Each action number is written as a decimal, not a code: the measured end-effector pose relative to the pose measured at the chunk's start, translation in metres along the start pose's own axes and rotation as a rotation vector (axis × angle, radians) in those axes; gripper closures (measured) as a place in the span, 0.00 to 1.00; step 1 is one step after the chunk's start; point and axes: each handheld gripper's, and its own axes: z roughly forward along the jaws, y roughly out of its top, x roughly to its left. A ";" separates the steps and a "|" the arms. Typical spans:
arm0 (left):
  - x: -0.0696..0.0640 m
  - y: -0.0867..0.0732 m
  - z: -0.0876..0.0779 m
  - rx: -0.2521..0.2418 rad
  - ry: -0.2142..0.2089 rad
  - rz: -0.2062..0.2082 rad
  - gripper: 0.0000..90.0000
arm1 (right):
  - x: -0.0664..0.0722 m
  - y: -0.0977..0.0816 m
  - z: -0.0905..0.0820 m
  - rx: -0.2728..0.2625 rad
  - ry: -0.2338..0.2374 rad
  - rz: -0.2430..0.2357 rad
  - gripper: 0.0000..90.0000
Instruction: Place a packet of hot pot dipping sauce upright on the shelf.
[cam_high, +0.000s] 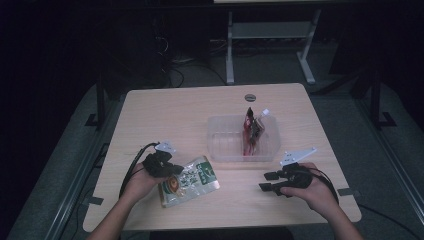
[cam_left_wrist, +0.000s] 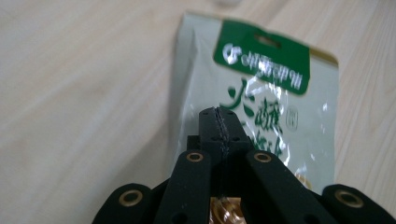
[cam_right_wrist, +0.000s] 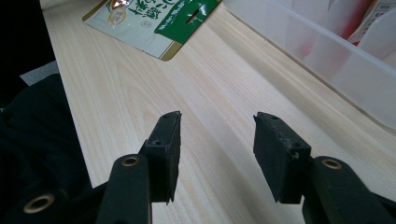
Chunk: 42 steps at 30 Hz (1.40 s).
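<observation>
A clear plastic tub (cam_high: 220, 140) sits toward the far right of the pale wood-grain bench (cam_high: 165, 115), its walls thin and see-through. Inside it a red packet (cam_high: 248, 131) stands roughly upright against the right half, with something small and white poking up at its top; its print is too small to read from the high view. The left half of the tub looks bare.

Nearer the person lies a flat, glossy snack pouch (cam_high: 192, 181), pale with a green header band carrying a hang slot and a gold-trimmed edge. It lies flat on the bench, just left of centre, well apart from the tub.

The left gripper (cam_left_wrist: 219, 122) has its jaws pressed together, over the pouch; whether a fold of film is caught between them I cannot tell. The right gripper (cam_right_wrist: 217, 135) hovers over bare wood near the tub's front corner, jaws spread apart, holding nothing
</observation>
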 end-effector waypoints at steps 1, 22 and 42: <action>0.002 0.001 -0.002 -0.011 0.011 -0.004 1.00 | 0.000 0.000 0.000 -0.001 0.000 0.000 0.57; -0.013 0.003 0.015 0.041 -0.032 0.031 1.00 | -0.002 -0.002 0.000 0.005 -0.005 0.004 0.57; 0.003 -0.066 -0.038 0.029 0.050 -0.111 1.00 | -0.002 -0.001 0.004 0.018 0.002 0.006 0.57</action>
